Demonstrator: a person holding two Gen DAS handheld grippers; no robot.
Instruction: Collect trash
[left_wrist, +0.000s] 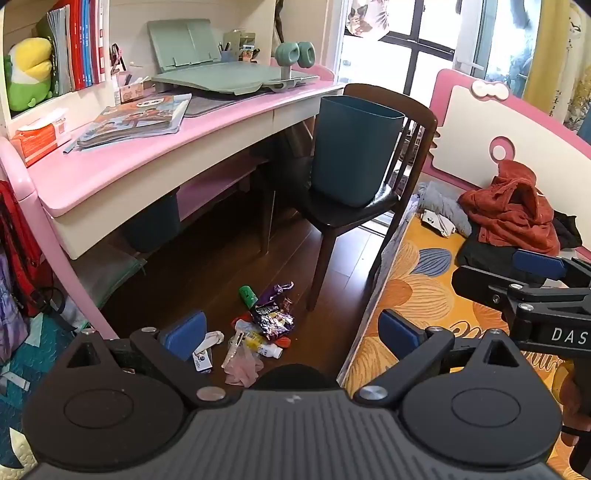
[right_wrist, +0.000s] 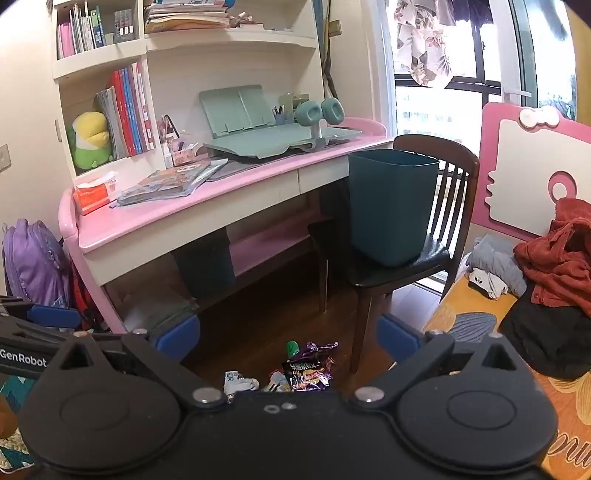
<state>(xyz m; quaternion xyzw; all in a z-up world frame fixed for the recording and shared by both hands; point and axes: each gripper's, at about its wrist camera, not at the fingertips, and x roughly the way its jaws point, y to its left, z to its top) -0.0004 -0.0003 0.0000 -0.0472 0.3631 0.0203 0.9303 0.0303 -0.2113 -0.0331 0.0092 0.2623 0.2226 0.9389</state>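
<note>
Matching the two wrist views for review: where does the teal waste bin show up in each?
Left wrist: the teal waste bin stands upper centre, on the dark chair.
Right wrist: the bin stands right of centre, on the same chair seat.
Shared landmark: the pink desk, left of the bin in both.

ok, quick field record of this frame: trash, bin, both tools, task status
trash: pile of wrappers, a small green item and a small white bottle on the wood floor by the desk
bin: dark teal bin upright on the chair seat; inside not visible
left tool: open, nothing between its pads, above the pile
right tool: open, holding nothing
status: no trash picked up yet
</note>
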